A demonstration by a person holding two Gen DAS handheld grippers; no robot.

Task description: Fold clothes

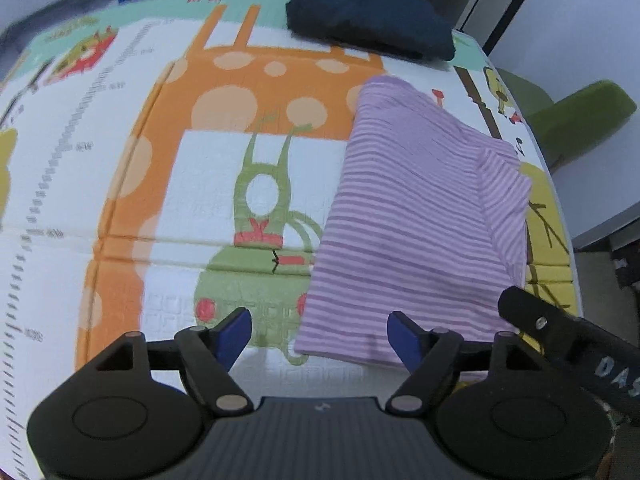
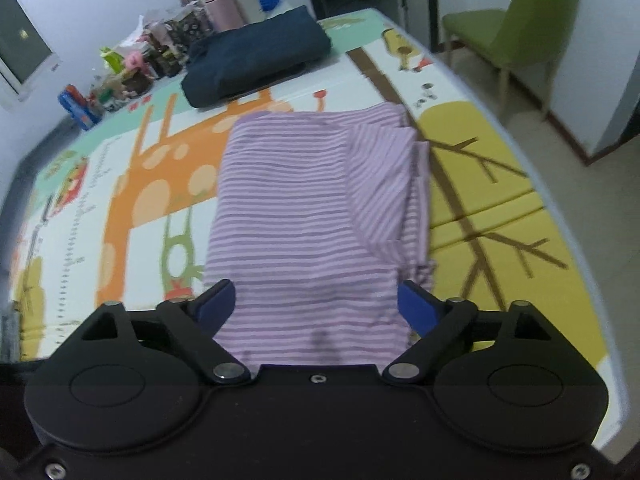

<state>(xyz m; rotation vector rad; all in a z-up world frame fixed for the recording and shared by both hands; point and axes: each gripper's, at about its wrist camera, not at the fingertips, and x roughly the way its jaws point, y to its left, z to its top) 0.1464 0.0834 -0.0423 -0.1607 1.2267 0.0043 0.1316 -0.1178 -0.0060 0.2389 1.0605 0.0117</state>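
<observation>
1. On the left, the left gripper is hanging above the play mat with its blue pads spread wide and nothing between them; the near left edge of the striped shirt is lying just below it.
2. The shirt is sitting folded into a long rectangle on the mat's right half, a sleeve doubled over on its right side. It looks like thin, soft knit in lilac stripes, lightly rumpled.
3. The right gripper is poised over the shirt's near end, jaws gaping, gripping nothing.
4. I'd say one fold is finished; next, both pads need to pinch the near corners and carry them to the far edge.
5. Beyond, a dark folded garment is resting, thick and blocky.
</observation>
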